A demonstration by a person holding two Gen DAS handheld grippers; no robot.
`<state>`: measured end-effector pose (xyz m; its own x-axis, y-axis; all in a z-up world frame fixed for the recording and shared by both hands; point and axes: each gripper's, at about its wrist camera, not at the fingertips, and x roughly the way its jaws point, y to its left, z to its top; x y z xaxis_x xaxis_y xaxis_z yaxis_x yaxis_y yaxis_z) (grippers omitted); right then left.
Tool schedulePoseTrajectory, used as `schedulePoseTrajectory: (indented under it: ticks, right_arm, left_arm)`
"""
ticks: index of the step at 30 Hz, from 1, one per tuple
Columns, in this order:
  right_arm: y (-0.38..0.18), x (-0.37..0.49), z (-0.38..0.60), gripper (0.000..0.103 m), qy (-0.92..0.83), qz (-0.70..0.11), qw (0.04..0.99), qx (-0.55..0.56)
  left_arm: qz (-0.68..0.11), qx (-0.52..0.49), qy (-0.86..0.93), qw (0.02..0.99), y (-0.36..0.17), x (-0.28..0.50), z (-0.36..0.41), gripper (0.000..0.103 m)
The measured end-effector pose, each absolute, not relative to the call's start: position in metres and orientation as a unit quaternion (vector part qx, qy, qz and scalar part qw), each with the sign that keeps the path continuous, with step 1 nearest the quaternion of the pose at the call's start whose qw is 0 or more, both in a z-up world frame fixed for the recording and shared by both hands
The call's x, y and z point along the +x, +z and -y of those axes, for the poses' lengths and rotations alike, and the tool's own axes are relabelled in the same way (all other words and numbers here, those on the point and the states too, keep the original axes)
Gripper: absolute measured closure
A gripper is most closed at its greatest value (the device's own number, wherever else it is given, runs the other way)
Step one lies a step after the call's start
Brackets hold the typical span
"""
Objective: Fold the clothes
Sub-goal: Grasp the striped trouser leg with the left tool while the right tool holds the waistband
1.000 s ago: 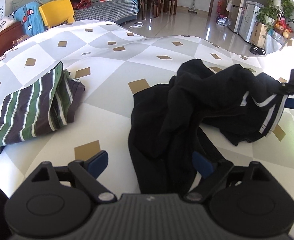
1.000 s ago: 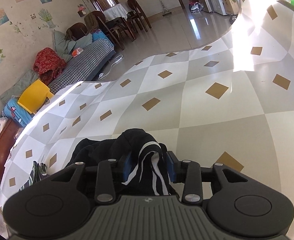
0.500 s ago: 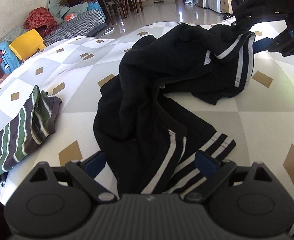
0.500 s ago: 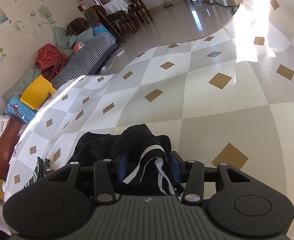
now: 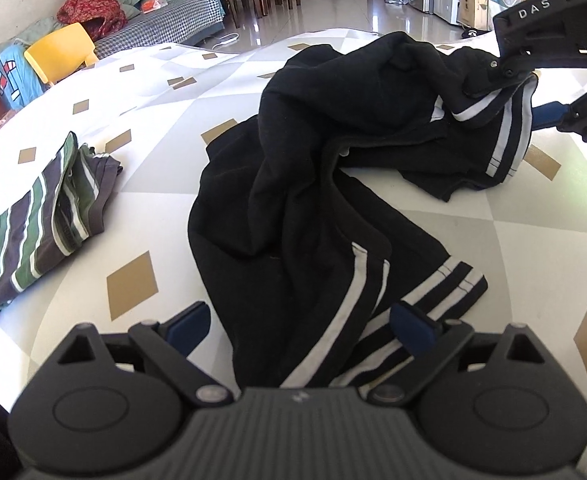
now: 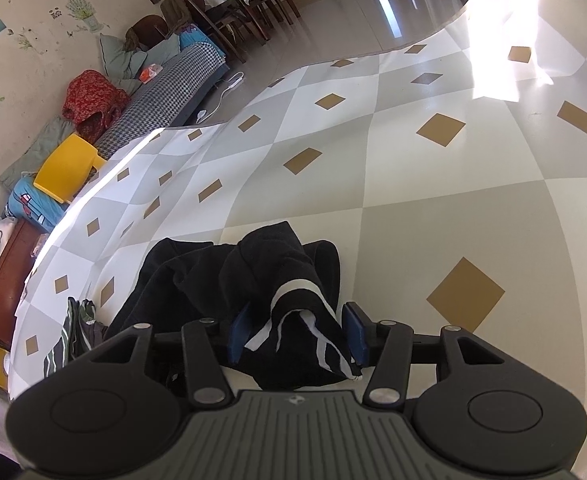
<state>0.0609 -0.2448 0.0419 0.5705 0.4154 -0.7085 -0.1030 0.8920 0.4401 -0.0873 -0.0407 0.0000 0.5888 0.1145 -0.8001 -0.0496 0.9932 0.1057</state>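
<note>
A crumpled black garment (image 5: pixel 293 168) with white stripes lies on the diamond-patterned tablecloth (image 5: pixel 141 128). My left gripper (image 5: pixel 299 320) is open wide just above its near striped hem, with cloth between the fingers and neither pad pressing on it. My right gripper (image 6: pixel 297 332) is opening; the striped cuff (image 6: pixel 305 320) still sits loosely between its blue pads. In the left wrist view the right gripper (image 5: pixel 529 92) is at the far right, and the garment's far end is draped there, raised off the table.
A folded green, white and dark striped garment (image 5: pixel 41 216) lies at the left of the table, also seen as the striped garment (image 6: pixel 69 336). Beyond the table's far edge are a yellow chair (image 5: pixel 59 50), a checked sofa (image 5: pixel 165 28) and a wooden cabinet (image 6: pixel 1 280).
The left gripper has come lower and nearer, so the striped hem now lies between its fingers. The right gripper's pads have spread apart from the cuff they pinched.
</note>
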Motion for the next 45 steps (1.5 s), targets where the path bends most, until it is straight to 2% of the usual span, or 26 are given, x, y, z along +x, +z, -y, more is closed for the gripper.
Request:
schedulePoseTrajectory:
  ticks: [2,5,7,10,13,16,19,21,24,27,39,41,43,45]
  right_arm:
    - [0.042,0.060,0.244,0.054,0.151,-0.438,0.869,0.173]
    - [0.041,0.059,0.241,0.054,0.153,-0.437,0.871,0.167]
    - [0.042,0.058,0.239,0.054,0.154,-0.433,0.874,0.157]
    - [0.043,0.057,0.237,0.055,0.155,-0.428,0.879,0.143]
    - [0.044,0.056,0.235,0.057,0.154,-0.423,0.882,0.135]
    - [0.046,0.056,0.236,0.062,0.151,-0.417,0.886,0.134]
    - [0.048,0.056,0.237,0.070,0.151,-0.409,0.890,0.135]
    - [0.050,0.055,0.238,0.080,0.154,-0.400,0.893,0.139]
    - [0.055,0.053,0.240,0.086,0.161,-0.384,0.897,0.149]
    - [0.061,0.052,0.243,0.087,0.163,-0.367,0.901,0.165]
    - [0.075,0.050,0.251,0.087,0.148,-0.326,0.916,0.181]
    - [0.074,0.051,0.252,0.087,0.138,-0.326,0.917,0.185]
    - [0.072,0.053,0.254,0.083,0.126,-0.331,0.916,0.188]
    - [0.069,0.056,0.257,0.066,0.113,-0.342,0.913,0.189]
  left_arm:
    - [-0.452,0.030,0.044,0.891,0.001,-0.087,0.039,0.012]
    - [-0.451,0.022,0.037,0.892,0.002,-0.088,0.039,0.023]
    - [-0.448,0.018,0.032,0.893,0.004,-0.088,0.038,0.039]
    - [-0.446,0.016,0.033,0.894,0.006,-0.088,0.038,0.053]
    - [-0.447,0.009,0.040,0.893,0.007,-0.088,0.033,0.065]
    - [-0.448,-0.011,0.046,0.893,0.012,-0.086,0.027,0.072]
    - [-0.446,-0.026,0.056,0.893,0.015,-0.085,0.021,0.074]
    - [-0.442,-0.033,0.064,0.894,0.018,-0.085,0.018,0.075]
    - [-0.437,-0.049,0.075,0.895,0.024,-0.085,0.012,0.075]
    - [-0.428,-0.061,0.087,0.898,0.033,-0.084,0.005,0.075]
    - [-0.420,-0.116,0.159,0.886,0.042,-0.072,-0.043,0.075]
    - [-0.423,-0.115,0.164,0.884,0.038,-0.072,-0.045,0.072]
    - [-0.425,-0.113,0.172,0.882,0.034,-0.072,-0.046,0.069]
    - [-0.428,-0.118,0.179,0.878,0.031,-0.071,-0.049,0.065]
